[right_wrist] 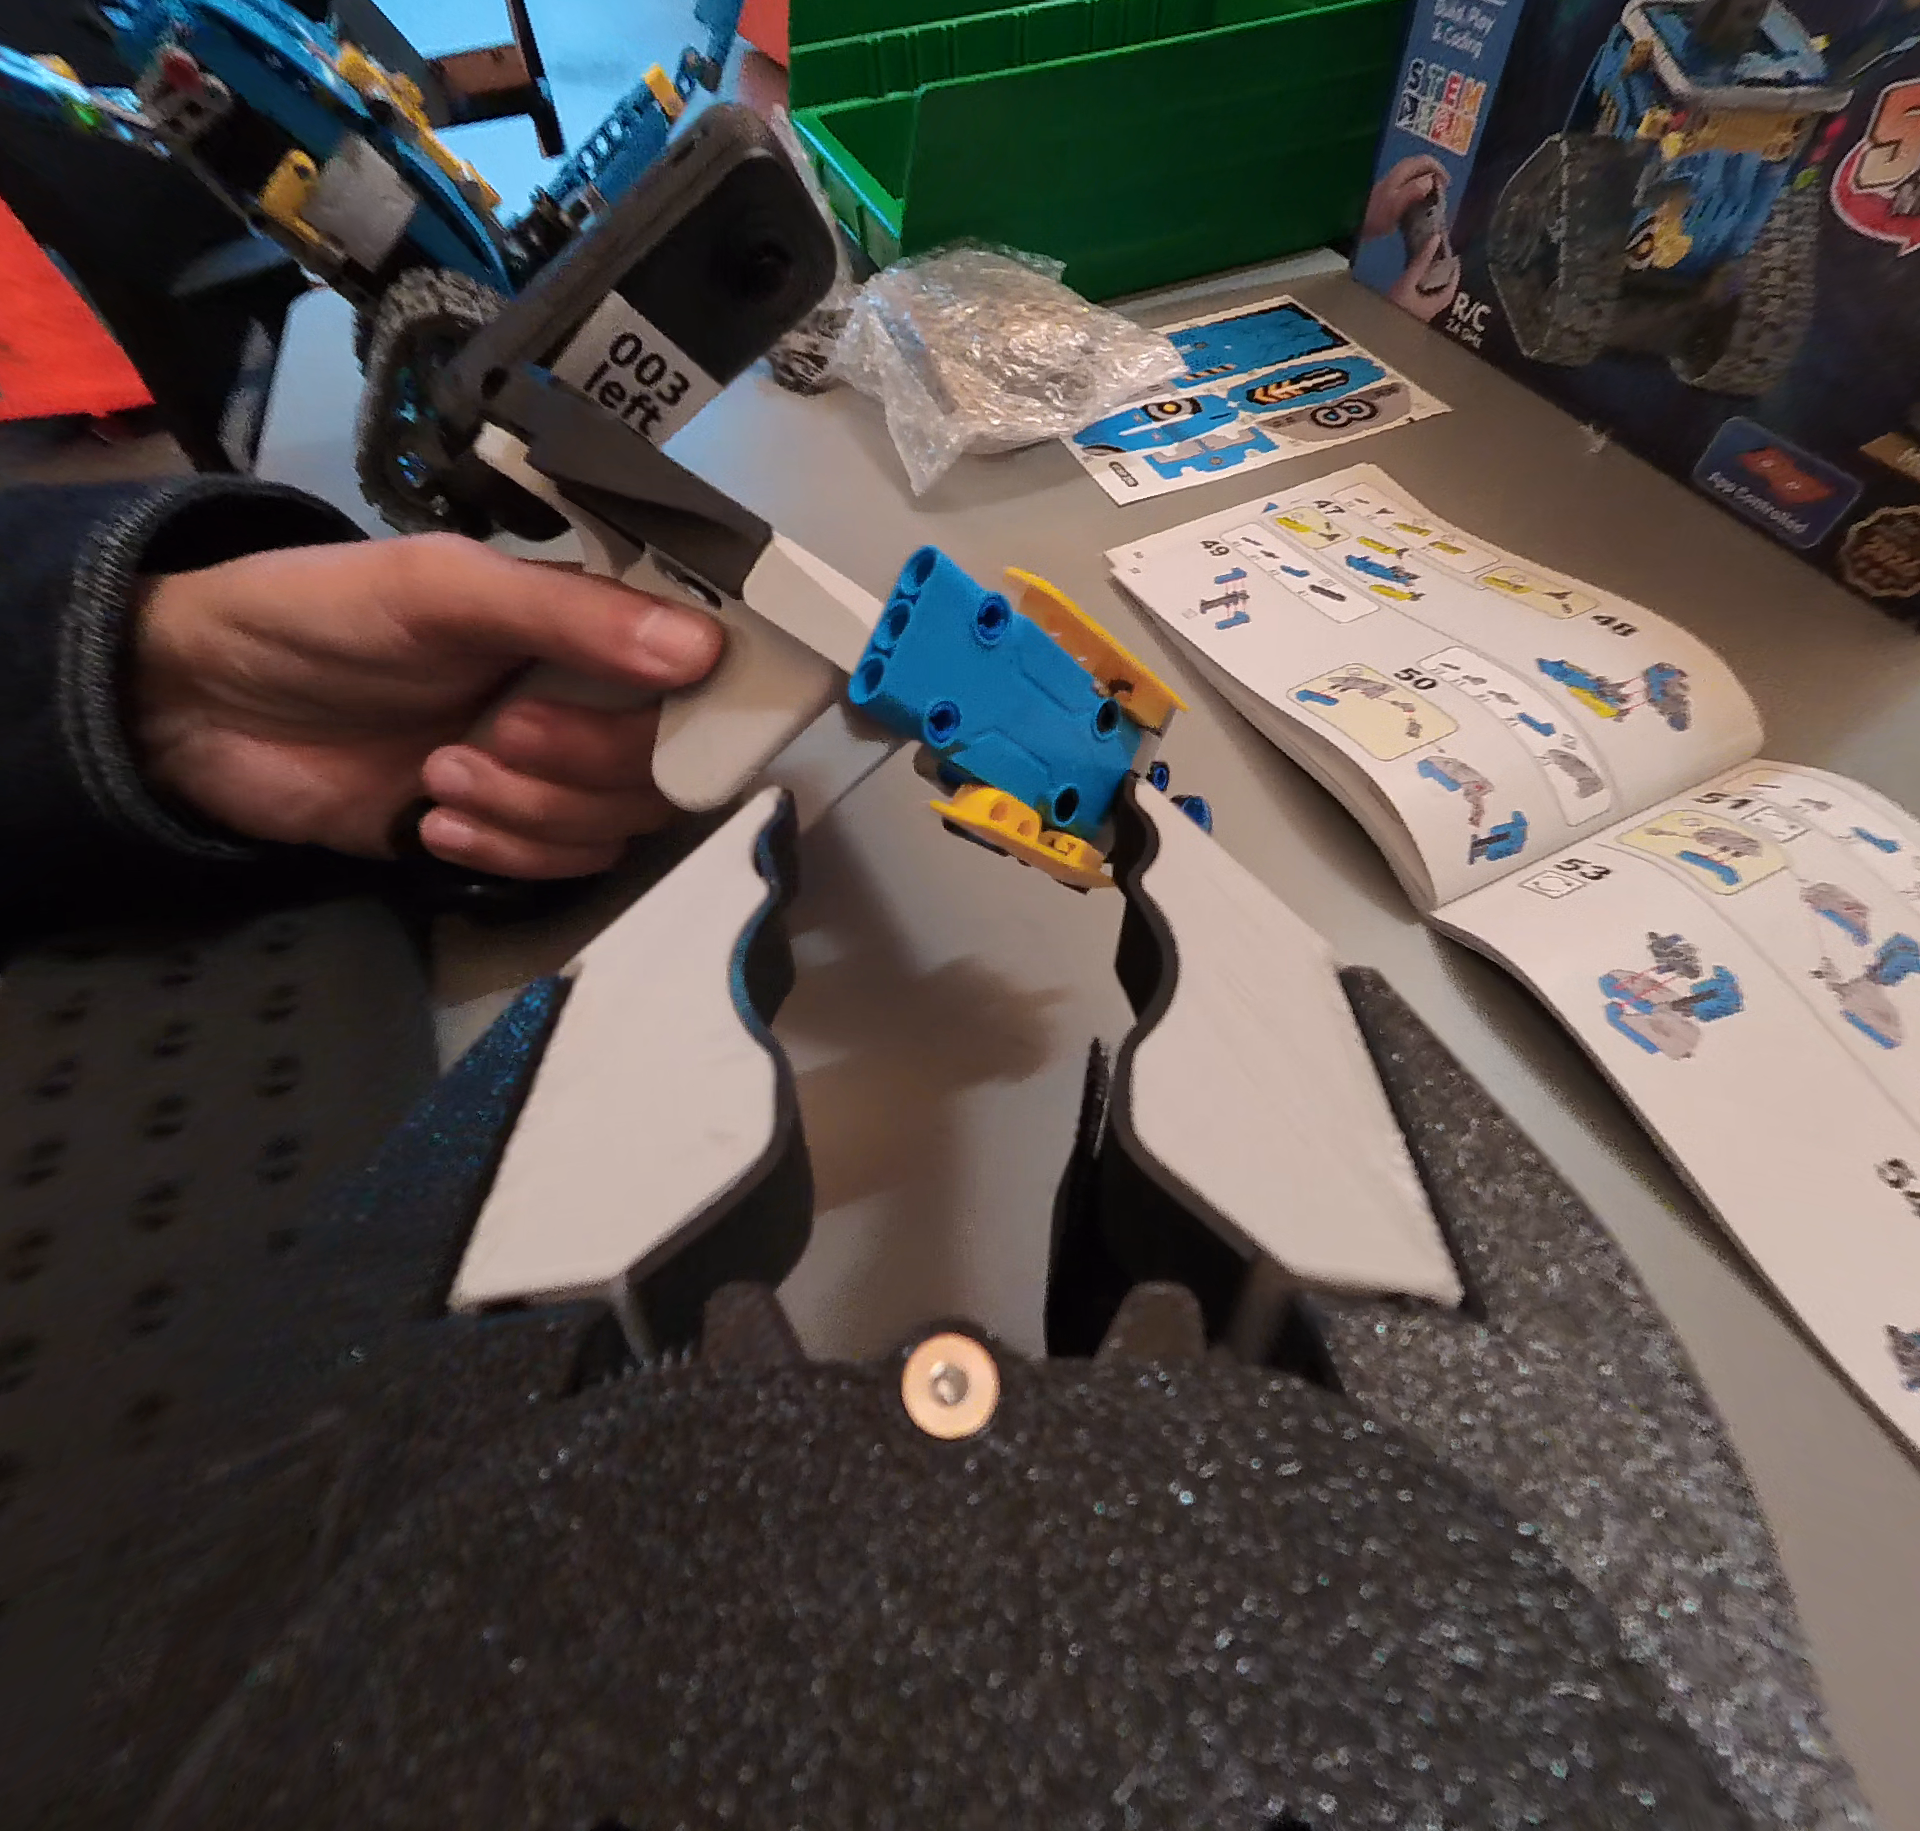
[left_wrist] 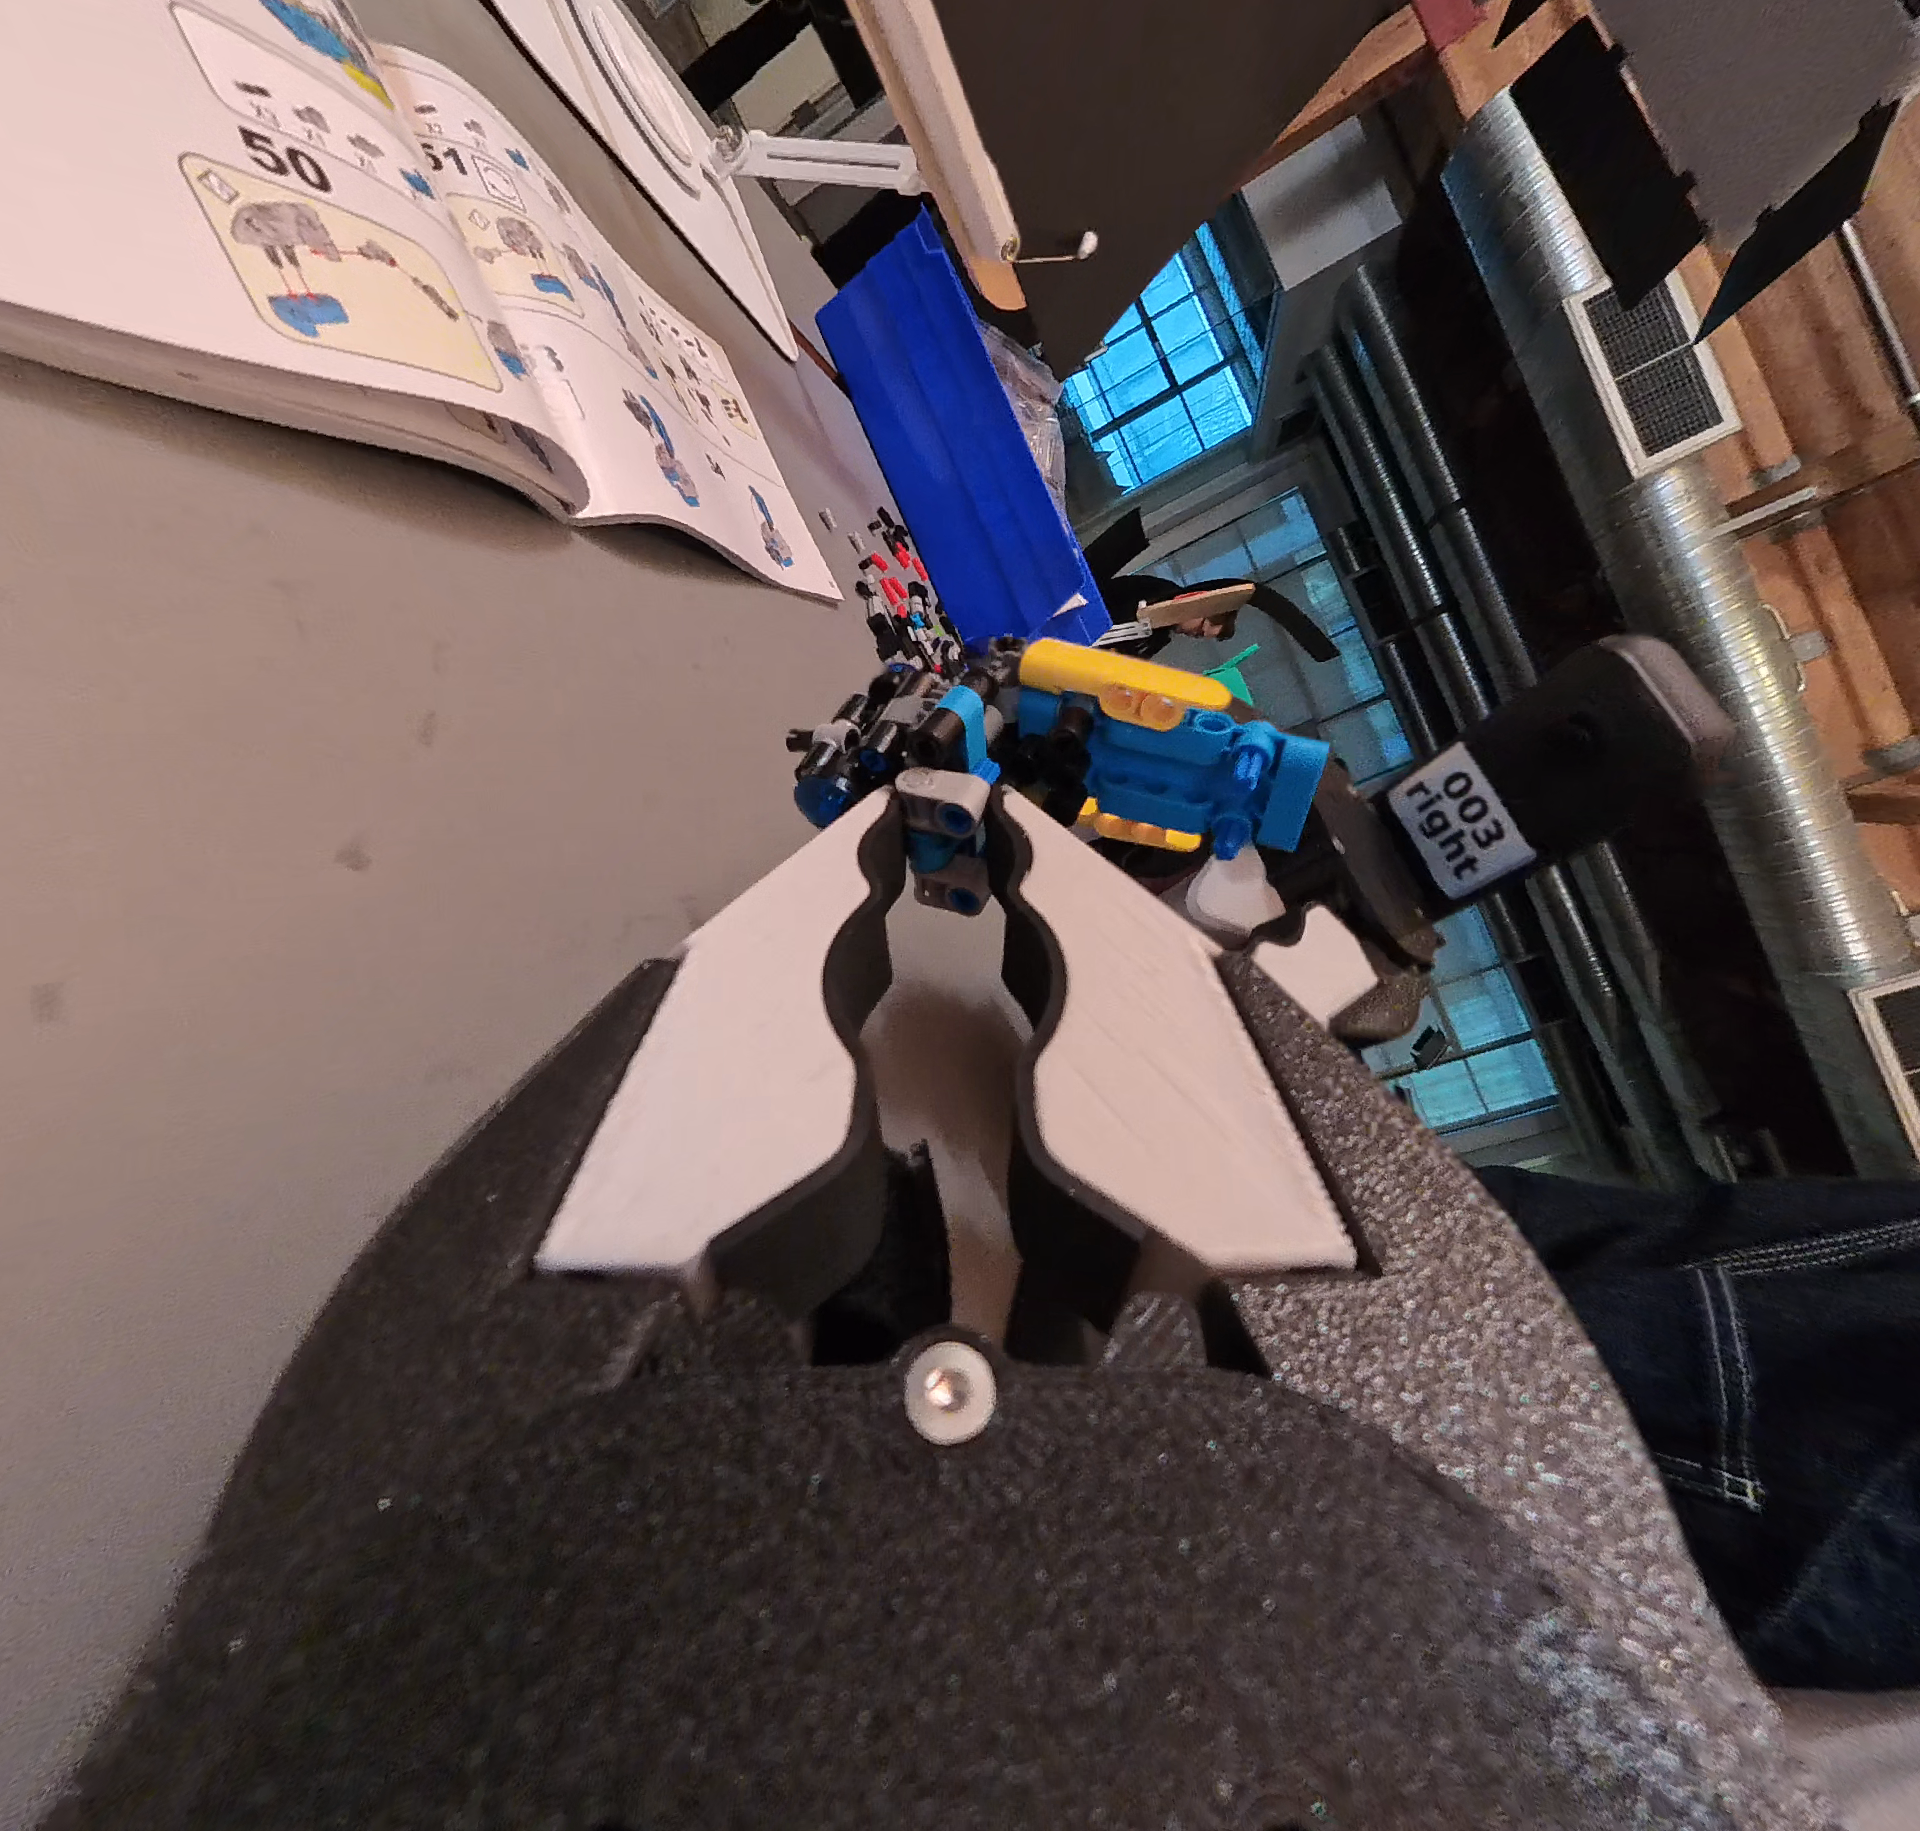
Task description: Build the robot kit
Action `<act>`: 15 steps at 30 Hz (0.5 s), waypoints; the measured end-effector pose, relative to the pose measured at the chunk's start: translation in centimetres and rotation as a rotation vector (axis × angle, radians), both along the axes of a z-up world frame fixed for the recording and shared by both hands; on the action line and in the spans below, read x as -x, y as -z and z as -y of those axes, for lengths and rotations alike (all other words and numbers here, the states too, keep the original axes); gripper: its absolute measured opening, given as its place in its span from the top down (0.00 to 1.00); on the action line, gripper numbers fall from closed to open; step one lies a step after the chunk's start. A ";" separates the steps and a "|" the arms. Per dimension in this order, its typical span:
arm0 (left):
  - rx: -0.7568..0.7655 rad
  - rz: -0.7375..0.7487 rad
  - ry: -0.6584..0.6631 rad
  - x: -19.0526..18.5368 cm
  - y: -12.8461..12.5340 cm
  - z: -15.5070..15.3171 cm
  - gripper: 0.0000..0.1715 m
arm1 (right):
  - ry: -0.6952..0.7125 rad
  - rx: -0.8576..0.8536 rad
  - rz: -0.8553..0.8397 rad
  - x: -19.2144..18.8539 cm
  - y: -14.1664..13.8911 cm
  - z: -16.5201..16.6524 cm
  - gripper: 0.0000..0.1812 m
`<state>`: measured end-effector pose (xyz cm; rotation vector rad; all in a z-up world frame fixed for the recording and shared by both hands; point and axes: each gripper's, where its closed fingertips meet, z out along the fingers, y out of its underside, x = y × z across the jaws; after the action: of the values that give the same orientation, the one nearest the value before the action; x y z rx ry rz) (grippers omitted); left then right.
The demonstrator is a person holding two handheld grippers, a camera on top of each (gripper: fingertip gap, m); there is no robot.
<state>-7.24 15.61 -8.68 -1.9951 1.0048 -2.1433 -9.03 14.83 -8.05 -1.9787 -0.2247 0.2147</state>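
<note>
My left gripper (left_wrist: pixel 945 805) is shut on a small grey and blue piece at the end of a blue and yellow brick assembly (left_wrist: pixel 1153 753) and holds it above the grey table (left_wrist: pixel 364 898). In the right wrist view a hand (right_wrist: pixel 343 690) holds that gripper, and its white fingers (right_wrist: pixel 800 584) reach the assembly (right_wrist: pixel 997 701) from the left. My right gripper (right_wrist: pixel 956 815) is open just below the assembly. Its right fingertip touches the yellow underside and its left fingertip stays apart from it.
An open instruction booklet (right_wrist: pixel 1455 701) lies on the table to the right, also in the left wrist view (left_wrist: pixel 343 254). Behind stand a green bin (right_wrist: pixel 1091 119), a crumpled plastic bag (right_wrist: pixel 987 347), a sticker sheet (right_wrist: pixel 1257 399), a printed box (right_wrist: pixel 1662 181) and a part-built vehicle (right_wrist: pixel 343 171). A blue bin (left_wrist: pixel 956 441) has loose small parts (left_wrist: pixel 899 586) beside it. My left and right fingertips are right by each other.
</note>
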 end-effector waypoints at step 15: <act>0.211 0.017 -0.016 -0.8 -0.6 0.7 0.92 | 0.132 -0.062 0.336 -1.8 -0.5 0.1 0.77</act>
<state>-6.48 14.91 -8.07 -2.0586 0.7862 -2.3414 -7.21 14.72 -7.54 -1.9509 -0.3116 -0.2102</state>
